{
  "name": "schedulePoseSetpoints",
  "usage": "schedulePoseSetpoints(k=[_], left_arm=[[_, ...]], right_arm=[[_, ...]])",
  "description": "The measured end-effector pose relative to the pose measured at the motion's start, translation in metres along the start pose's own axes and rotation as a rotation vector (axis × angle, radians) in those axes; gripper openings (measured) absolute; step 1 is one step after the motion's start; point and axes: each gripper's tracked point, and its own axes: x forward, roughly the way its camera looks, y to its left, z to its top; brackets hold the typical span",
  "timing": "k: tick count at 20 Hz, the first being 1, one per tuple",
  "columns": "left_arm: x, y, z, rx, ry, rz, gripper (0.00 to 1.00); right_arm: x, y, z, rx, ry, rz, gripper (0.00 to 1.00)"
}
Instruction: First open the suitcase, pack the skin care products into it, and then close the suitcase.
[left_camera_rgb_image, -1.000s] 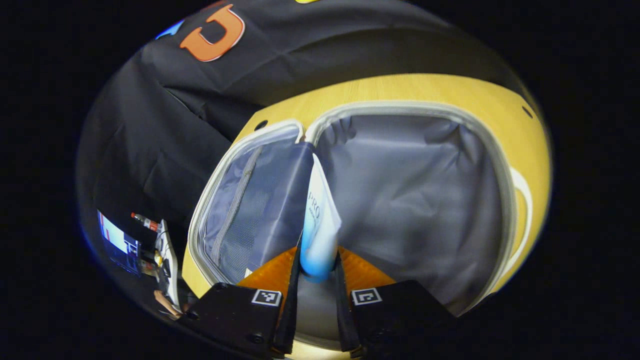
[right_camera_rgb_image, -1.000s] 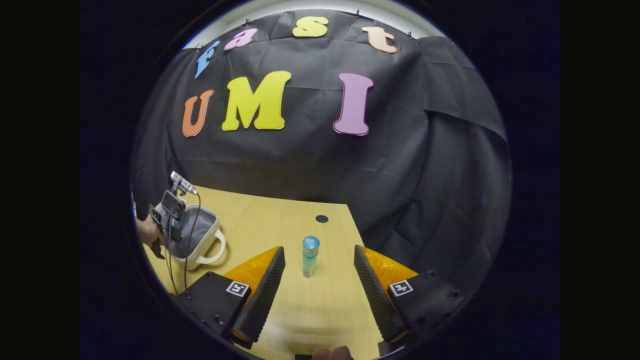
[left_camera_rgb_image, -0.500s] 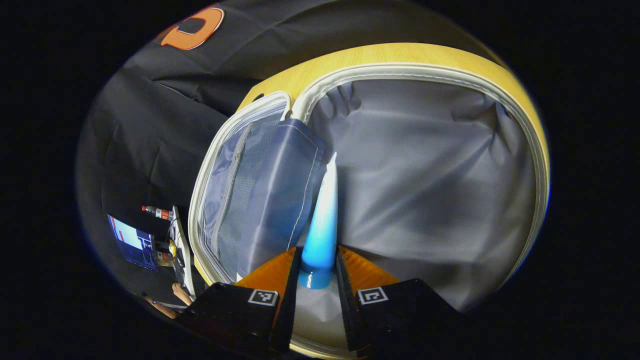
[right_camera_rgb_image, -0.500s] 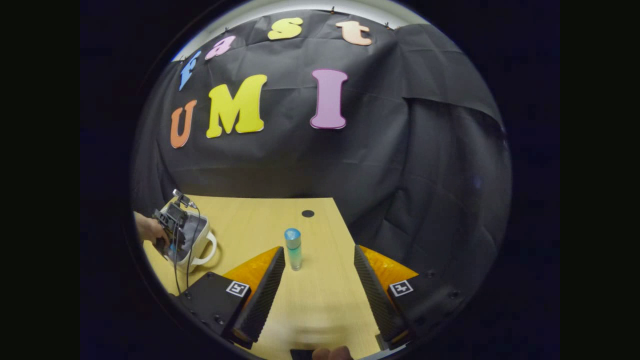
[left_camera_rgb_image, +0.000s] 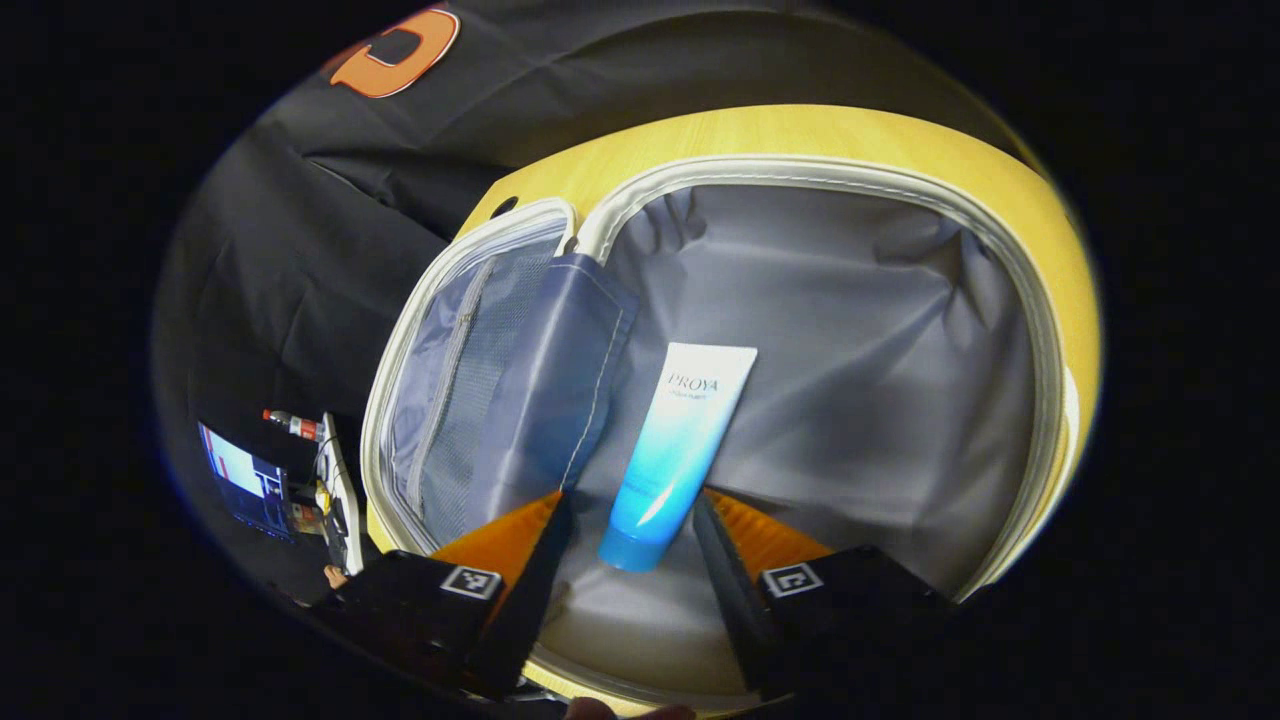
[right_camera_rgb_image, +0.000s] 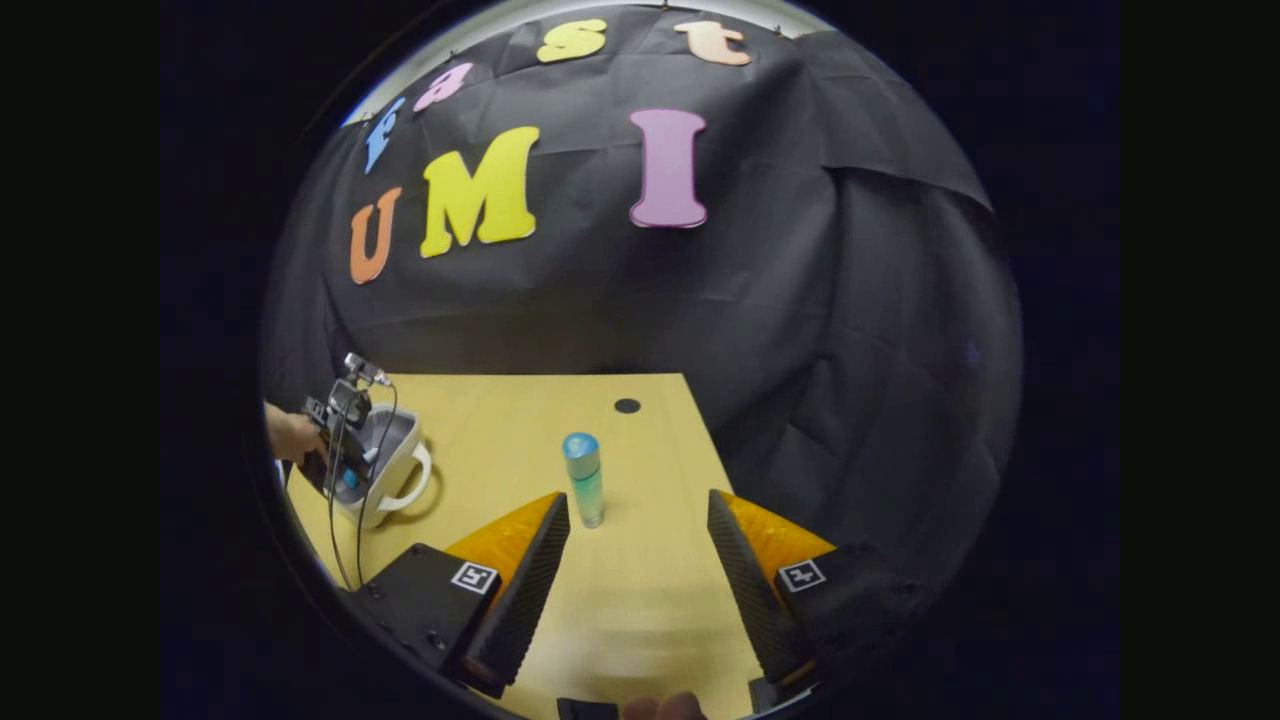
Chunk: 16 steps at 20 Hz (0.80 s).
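Packing under way: suitcase (left_camera_rgb_image: 850, 330) open, one item stowed.
The tube (left_camera_rgb_image: 672, 455) lay on the lining, the left gripper (left_camera_rgb_image: 628, 560) jaws apart beside it. The right gripper (right_camera_rgb_image: 638, 560), jaws apart, faced the bottle (right_camera_rgb_image: 584, 478) upright on the bench (right_camera_rgb_image: 500, 420); packing it and closing remained.

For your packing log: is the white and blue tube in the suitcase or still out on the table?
In. The tube lies flat on the grey lining of the open suitcase, free between the left gripper's open fingers.
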Motion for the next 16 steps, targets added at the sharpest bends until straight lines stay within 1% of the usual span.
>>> schedulePoseSetpoints(k=[2, 3, 5, 9, 11, 13, 16], left_arm=[[-0.017, -0.016, -0.001, -0.037, -0.034, -0.094, 1.00], [-0.031, -0.023, 0.001, -0.051, -0.065, -0.148, 0.99], [-0.061, -0.022, 0.002, -0.056, -0.131, -0.189, 0.99], [-0.127, -0.013, 0.000, -0.137, -0.333, -0.291, 0.99], [-0.158, -0.004, -0.001, -0.163, -0.445, -0.317, 0.99], [-0.186, 0.007, -0.003, -0.191, -0.542, -0.319, 0.99], [-0.212, 0.015, -0.007, -0.232, -0.617, -0.360, 0.99]], right_arm=[[0.027, 0.017, -0.014, -0.018, 0.033, 0.054, 0.83], [0.041, 0.023, -0.022, -0.025, 0.047, 0.071, 0.83], [0.066, 0.029, -0.035, -0.023, 0.081, 0.087, 0.83], [0.112, 0.027, -0.045, 0.015, 0.112, 0.078, 0.83], [0.131, 0.025, -0.044, 0.034, 0.111, 0.074, 0.83], [0.149, 0.026, -0.043, 0.042, 0.114, 0.075, 0.84], [0.165, 0.034, -0.047, 0.034, 0.128, 0.082, 0.80]])
